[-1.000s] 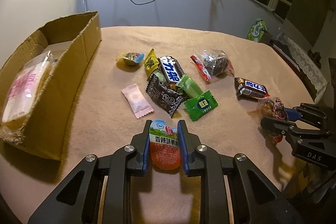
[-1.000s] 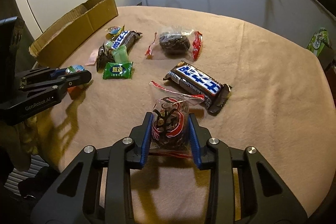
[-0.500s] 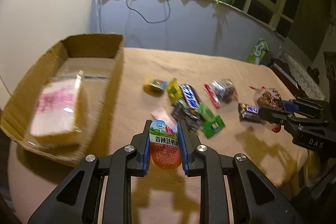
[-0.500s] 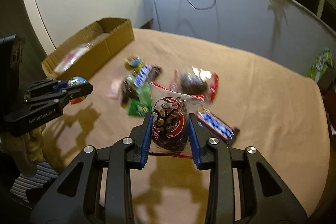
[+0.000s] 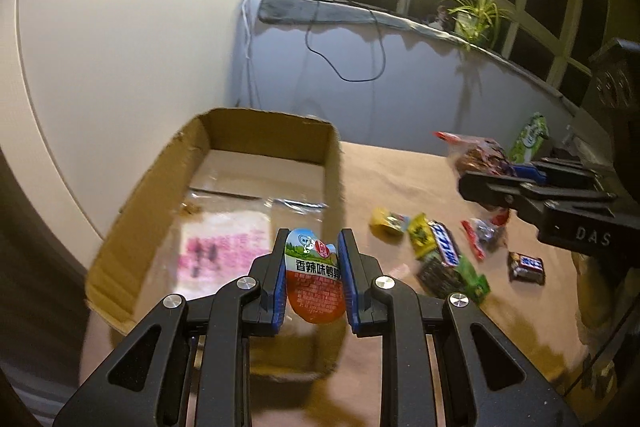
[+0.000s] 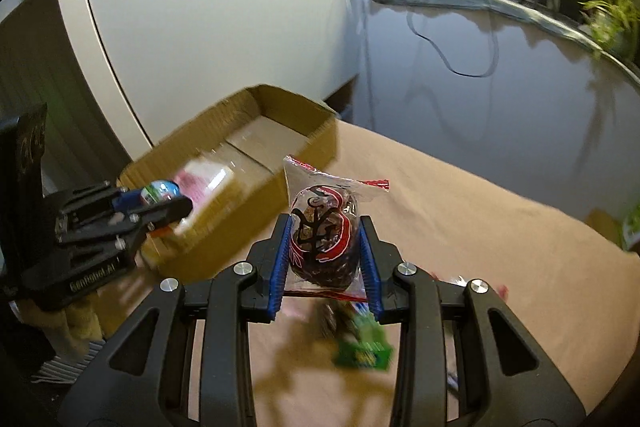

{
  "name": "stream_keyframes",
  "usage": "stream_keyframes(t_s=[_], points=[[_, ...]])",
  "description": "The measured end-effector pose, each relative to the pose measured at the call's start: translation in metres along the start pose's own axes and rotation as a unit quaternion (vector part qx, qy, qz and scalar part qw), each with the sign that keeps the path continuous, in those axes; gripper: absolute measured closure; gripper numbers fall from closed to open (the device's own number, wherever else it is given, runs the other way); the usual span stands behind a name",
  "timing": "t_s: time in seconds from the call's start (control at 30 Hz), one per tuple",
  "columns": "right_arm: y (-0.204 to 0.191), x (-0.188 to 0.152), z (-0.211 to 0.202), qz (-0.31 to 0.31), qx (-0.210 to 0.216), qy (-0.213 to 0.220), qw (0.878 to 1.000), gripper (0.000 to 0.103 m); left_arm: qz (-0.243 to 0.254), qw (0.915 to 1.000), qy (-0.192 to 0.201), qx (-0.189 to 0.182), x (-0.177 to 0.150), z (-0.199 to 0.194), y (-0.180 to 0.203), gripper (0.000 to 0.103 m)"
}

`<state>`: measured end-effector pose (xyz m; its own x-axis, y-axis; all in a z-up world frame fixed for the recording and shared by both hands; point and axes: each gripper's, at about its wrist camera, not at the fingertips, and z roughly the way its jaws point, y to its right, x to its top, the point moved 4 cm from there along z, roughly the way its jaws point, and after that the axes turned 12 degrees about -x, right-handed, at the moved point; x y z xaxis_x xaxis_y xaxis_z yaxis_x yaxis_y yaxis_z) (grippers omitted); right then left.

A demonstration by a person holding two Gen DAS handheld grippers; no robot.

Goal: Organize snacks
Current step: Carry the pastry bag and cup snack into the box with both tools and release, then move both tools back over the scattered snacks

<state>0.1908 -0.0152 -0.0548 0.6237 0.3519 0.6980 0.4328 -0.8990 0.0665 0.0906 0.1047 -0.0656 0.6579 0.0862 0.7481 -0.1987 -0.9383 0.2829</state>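
My left gripper (image 5: 313, 259) is shut on an orange snack cup with a printed lid (image 5: 315, 281) and holds it in the air over the near right corner of the cardboard box (image 5: 336, 163). The box holds a clear bag with pink print (image 5: 222, 253). My right gripper (image 6: 323, 251) is shut on a clear red-edged bag of dark snacks (image 6: 322, 231), held above the table to the right of the box (image 6: 240, 115). Each gripper shows in the other's view: the right one (image 5: 472, 183), the left one (image 6: 176, 205).
Several loose snacks lie on the tan tablecloth (image 5: 400, 171) right of the box: a yellow pack (image 5: 422, 227), a blue-white bar (image 5: 446, 243), a green candy (image 6: 362, 353), a small chocolate bar (image 5: 526, 267). A green pack (image 5: 530, 137) stands at the far edge.
Both grippers have lifted off the table with their snacks and moved left toward the box. The left one now hangs over the box's near corner.
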Motion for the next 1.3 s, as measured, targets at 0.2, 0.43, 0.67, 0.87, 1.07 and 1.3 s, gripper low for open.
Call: stream_keyframes(t_s=[0.2,0.43,0.67,0.87,1.07,1.3], points=[[-0.025,0.031,0.031,-0.019,0.023,-0.003,1.000,0.069,-0.005,0.9999,0.000,0.010,0.009,0.005,-0.017,0.081],[-0.040,0.053,0.068,-0.025,0.038,-0.017,0.999,0.069,-0.007,0.9998,-0.002,0.020,0.018,0.014,-0.031,0.081],[-0.052,0.062,0.099,-0.029,0.047,-0.034,0.998,0.069,-0.007,0.9996,-0.007,0.027,0.021,0.021,-0.039,0.081],[-0.059,0.063,0.111,-0.033,0.054,-0.038,0.997,0.069,-0.007,0.9994,-0.008,0.033,0.021,0.024,-0.041,0.081],[-0.063,0.068,0.109,-0.034,0.060,-0.030,0.997,0.059,-0.005,0.9991,-0.005,0.041,0.021,0.021,-0.041,0.068],[-0.059,0.071,0.095,-0.026,0.054,-0.016,0.998,0.048,0.001,0.9989,0.005,0.046,0.021,0.012,-0.035,0.066]])
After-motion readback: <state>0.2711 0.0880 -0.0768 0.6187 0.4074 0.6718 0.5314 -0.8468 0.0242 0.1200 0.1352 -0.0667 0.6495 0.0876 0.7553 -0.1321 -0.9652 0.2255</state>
